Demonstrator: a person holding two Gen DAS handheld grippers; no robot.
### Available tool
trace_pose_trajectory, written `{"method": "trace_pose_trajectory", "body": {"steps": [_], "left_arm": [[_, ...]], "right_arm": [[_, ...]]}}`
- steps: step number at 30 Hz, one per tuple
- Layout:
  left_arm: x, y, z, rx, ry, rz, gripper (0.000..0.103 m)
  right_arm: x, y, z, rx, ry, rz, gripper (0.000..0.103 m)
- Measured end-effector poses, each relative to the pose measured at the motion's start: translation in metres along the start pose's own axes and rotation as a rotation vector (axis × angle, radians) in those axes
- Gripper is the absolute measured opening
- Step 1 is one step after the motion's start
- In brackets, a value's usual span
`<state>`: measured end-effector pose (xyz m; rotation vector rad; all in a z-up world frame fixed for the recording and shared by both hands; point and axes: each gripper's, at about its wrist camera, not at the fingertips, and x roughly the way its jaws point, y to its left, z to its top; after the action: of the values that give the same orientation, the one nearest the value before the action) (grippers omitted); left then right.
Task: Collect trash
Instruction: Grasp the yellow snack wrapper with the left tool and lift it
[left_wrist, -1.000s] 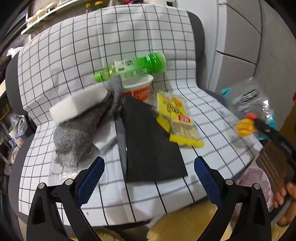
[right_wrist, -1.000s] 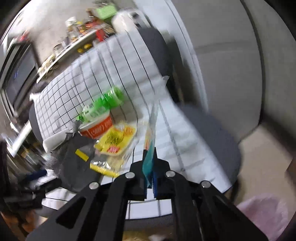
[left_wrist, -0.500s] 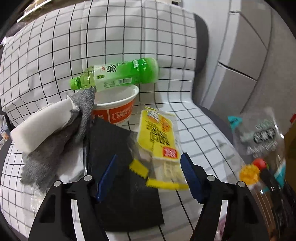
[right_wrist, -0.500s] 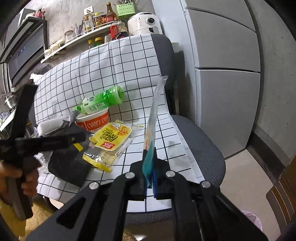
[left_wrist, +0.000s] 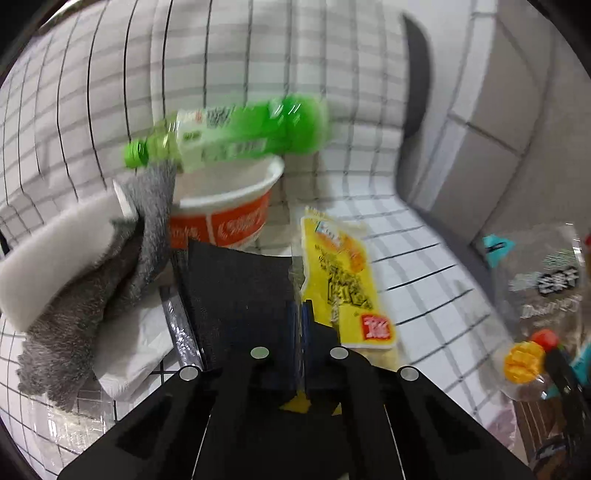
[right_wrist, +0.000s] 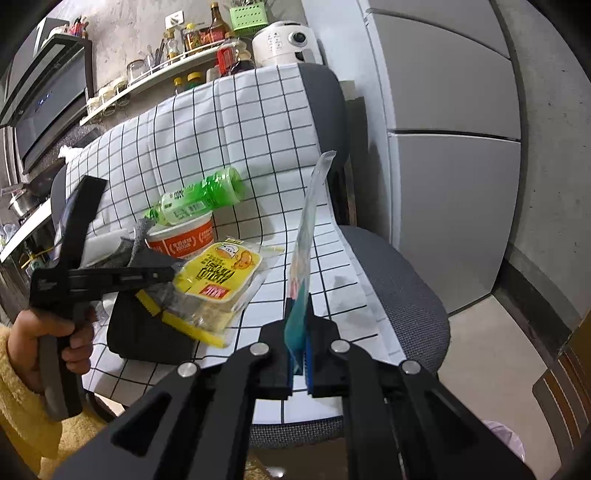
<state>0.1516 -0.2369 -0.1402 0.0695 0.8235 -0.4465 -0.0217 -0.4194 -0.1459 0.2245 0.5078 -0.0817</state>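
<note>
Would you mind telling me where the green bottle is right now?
In both views the green bottle lies across the rim of the noodle cup, against the chair's checked back.

A checked cloth (right_wrist: 236, 122) drapes over the back and seat of a chair (right_wrist: 402, 280). On the seat, a bottle (right_wrist: 201, 197) lies on its side across the rim of a cup (right_wrist: 184, 236), at the foot of the chair back. Left of the cup, a towel (left_wrist: 88, 295) lies under a foam block (left_wrist: 55, 243). In front of the cup lies a flat sheet (left_wrist: 236, 295), with a snack packet (right_wrist: 218, 273) just right of it and overlapping its edge. Behind the chair, a shelf (right_wrist: 147, 81) carries jars and bottles. A cabinet (right_wrist: 450, 147) stands right of the chair.
</note>
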Motion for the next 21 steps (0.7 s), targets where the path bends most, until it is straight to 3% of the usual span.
{"method": "trace_pose_trajectory", "body": {"steps": [4,6,13,21], "left_arm": [[-0.042,-0.012,-0.007,0.049,-0.126,-0.087,0.002],[-0.062,-0.015,-0.009,0.07,-0.188,-0.091,0.002],[-0.101,0.0,-0.007,0.03,-0.252,-0.229,0.002],[-0.154,-0.036,-0.023,0.134,-0.339,-0.361,0.002]], "right_arm": [[-0.018,-0.003,0.002,0.017,-0.022,-0.012,0.004],[-0.026,-0.001,0.003,0.013,-0.031,-0.027,0.004],[-0.053,-0.003,0.002,0.028,-0.054,-0.057,0.004],[-0.101,-0.023,0.002,0.055,-0.105,-0.162,0.004]]}}
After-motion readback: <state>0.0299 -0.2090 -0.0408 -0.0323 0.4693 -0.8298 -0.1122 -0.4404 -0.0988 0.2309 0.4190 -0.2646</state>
